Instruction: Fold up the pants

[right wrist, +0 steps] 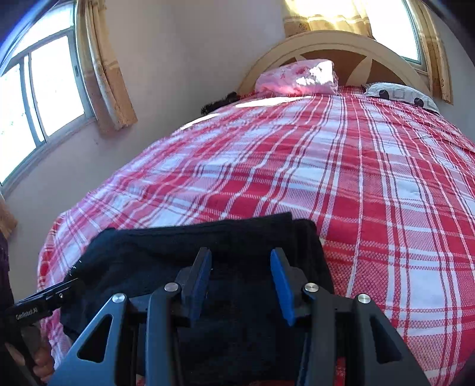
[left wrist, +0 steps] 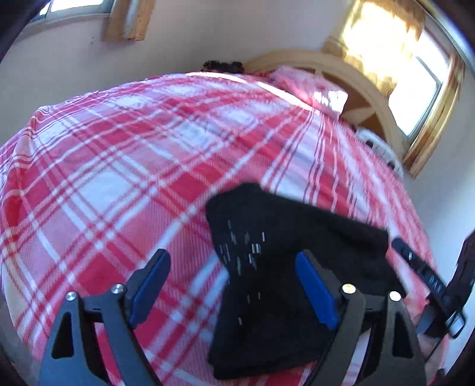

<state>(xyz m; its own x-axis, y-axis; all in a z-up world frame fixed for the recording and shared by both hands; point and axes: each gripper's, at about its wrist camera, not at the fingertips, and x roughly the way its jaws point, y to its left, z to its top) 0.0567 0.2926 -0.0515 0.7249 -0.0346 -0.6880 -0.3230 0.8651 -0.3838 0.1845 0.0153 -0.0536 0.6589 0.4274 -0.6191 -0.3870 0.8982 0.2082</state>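
Your left gripper (left wrist: 231, 280) hangs released, jaws spread wide over the near edge of the bed — only its right finger overlaps the black pants (left wrist: 285, 246), and nothing is pinched. Your right gripper (right wrist: 241, 277) is also released, its blue pads (right wrist: 282, 285) part-way apart above the cloth with no fabric between them. The pants lie folded in a dark stack on the red-and-white plaid blanket (right wrist: 371, 184), close to you. Farther off, a pink pillow (right wrist: 297, 77) and a patterned pillow (right wrist: 400, 93) rest against the arched headboard (right wrist: 335, 41), under a bright curtained window (right wrist: 389, 20).
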